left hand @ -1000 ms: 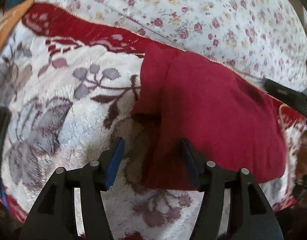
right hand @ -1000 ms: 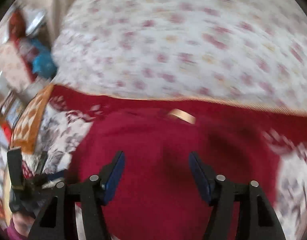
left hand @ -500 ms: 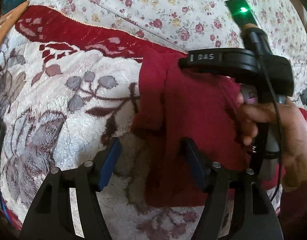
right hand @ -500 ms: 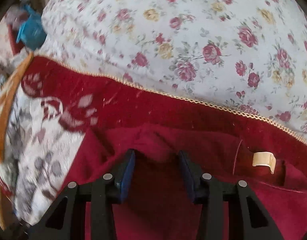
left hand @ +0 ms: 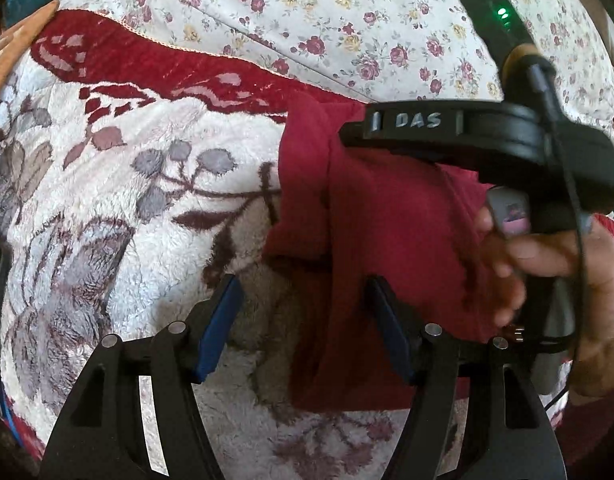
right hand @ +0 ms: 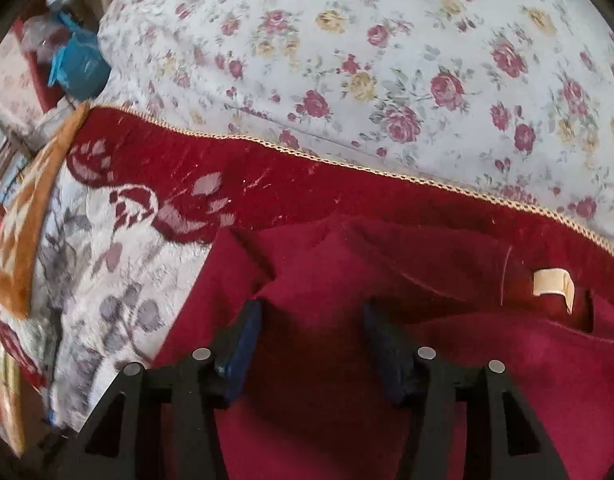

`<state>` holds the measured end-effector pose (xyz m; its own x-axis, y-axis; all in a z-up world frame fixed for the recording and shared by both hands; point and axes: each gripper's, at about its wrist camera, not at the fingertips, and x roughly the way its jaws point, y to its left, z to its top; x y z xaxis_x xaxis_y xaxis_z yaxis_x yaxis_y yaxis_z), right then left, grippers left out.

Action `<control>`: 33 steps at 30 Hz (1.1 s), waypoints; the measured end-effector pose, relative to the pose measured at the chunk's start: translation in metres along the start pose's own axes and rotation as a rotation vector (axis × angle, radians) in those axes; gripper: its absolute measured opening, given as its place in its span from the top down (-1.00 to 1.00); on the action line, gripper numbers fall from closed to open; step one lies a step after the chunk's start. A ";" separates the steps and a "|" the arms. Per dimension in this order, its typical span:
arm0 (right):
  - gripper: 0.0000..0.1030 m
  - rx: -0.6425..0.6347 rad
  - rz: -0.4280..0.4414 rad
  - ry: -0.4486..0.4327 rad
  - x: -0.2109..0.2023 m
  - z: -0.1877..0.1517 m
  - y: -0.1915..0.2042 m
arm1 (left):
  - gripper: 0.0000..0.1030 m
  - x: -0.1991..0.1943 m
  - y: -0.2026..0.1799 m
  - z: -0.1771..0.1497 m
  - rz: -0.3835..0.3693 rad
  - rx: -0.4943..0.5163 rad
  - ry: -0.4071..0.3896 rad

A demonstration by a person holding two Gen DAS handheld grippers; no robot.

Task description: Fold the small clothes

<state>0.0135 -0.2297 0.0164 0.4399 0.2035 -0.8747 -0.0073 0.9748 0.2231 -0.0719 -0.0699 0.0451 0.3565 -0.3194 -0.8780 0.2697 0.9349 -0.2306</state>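
A small dark red garment (left hand: 387,240) lies partly folded on a fleecy white blanket with grey and maroon flowers (left hand: 127,208). My left gripper (left hand: 303,312) is open, low over the garment's left edge, with its right finger against the cloth. The right gripper's body, marked DAS, shows in the left wrist view over the garment, held by a hand (left hand: 555,272). In the right wrist view my right gripper (right hand: 311,324) is open just above the red garment (right hand: 347,380), near its collar with a beige label (right hand: 553,286).
A floral pillow or sheet with small roses (right hand: 367,72) lies beyond the blanket's red border (right hand: 267,184). An orange patterned cloth (right hand: 23,216) and blue and other clutter (right hand: 79,64) sit at the far left.
The right gripper came down from above onto the garment's top edge, narrowed a little, then opened slightly. It entered the left wrist view. The left gripper barely moved.
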 end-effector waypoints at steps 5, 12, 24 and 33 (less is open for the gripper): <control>-0.47 -0.010 0.066 0.023 -0.014 0.003 0.005 | -0.31 0.000 0.003 0.001 -0.018 -0.022 0.002; -0.69 -0.072 0.061 0.122 0.015 0.013 0.036 | -0.32 -0.003 0.020 0.004 -0.094 -0.097 0.016; -0.45 -0.157 -0.062 0.073 0.025 0.007 0.043 | -0.53 -0.002 0.012 0.005 -0.098 -0.077 0.010; 0.53 -0.079 0.085 0.008 -0.014 -0.001 0.012 | -0.19 0.010 0.000 0.020 -0.212 -0.070 -0.039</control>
<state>0.0061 -0.2210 0.0308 0.4276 0.2859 -0.8576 -0.1151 0.9582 0.2620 -0.0504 -0.0760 0.0451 0.3327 -0.5144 -0.7904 0.2802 0.8542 -0.4380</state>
